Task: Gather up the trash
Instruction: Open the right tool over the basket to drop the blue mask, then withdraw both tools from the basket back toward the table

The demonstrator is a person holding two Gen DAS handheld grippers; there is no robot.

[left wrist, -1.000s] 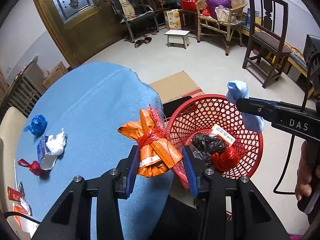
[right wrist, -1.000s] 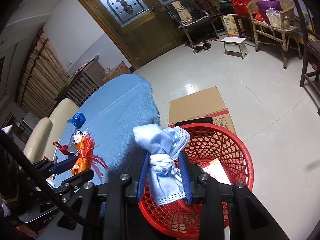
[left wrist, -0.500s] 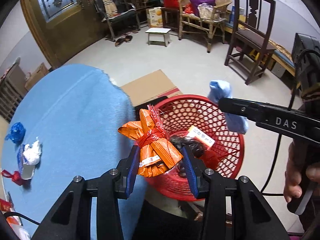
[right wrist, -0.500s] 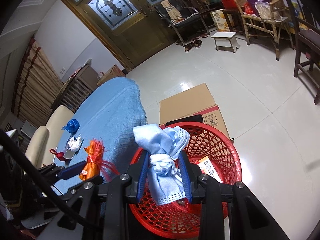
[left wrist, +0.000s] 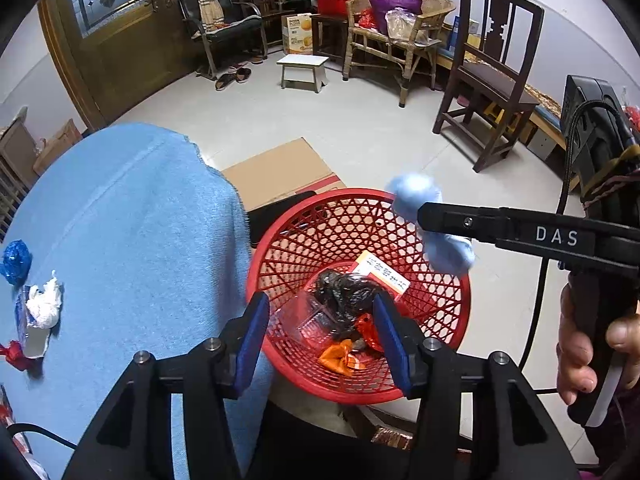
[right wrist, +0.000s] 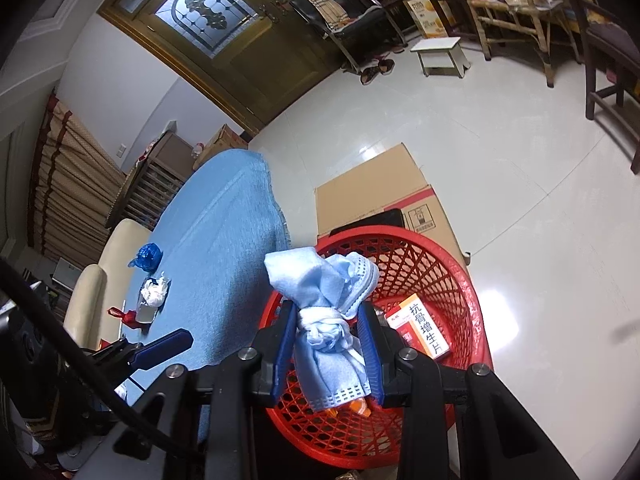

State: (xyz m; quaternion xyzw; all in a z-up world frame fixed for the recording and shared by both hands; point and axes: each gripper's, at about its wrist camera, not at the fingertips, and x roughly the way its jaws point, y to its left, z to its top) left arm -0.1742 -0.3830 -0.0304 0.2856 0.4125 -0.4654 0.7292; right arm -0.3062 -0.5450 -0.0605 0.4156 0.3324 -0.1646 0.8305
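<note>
The left gripper (left wrist: 320, 334) hung above the red basket (left wrist: 456, 276) with its jaws spread and nothing between them; the orange wrapper (left wrist: 338, 356) it had pinched a moment earlier lay at the bottom of the basket, low in the centre of the left view, beside a black bag (left wrist: 346, 290) and a printed box (left wrist: 382, 274). That drop put one more piece of trash where it belonged. At the right of the same view, the right gripper (right wrist: 328, 344) was over the basket too, its jaws pressed on a knotted blue mask (right wrist: 324, 312), as they had been a second before; by the look of it, that bundle was next to go in. More remained on the blue tabletop (left wrist: 132, 216) at the left edge of the frame: a blue wad (left wrist: 16, 262), a white tissue (left wrist: 44, 306) on a small carton (left wrist: 30, 336), and a red scrap (left wrist: 16, 354). The job appeared to be partly done, with several pickups still ahead.
</note>
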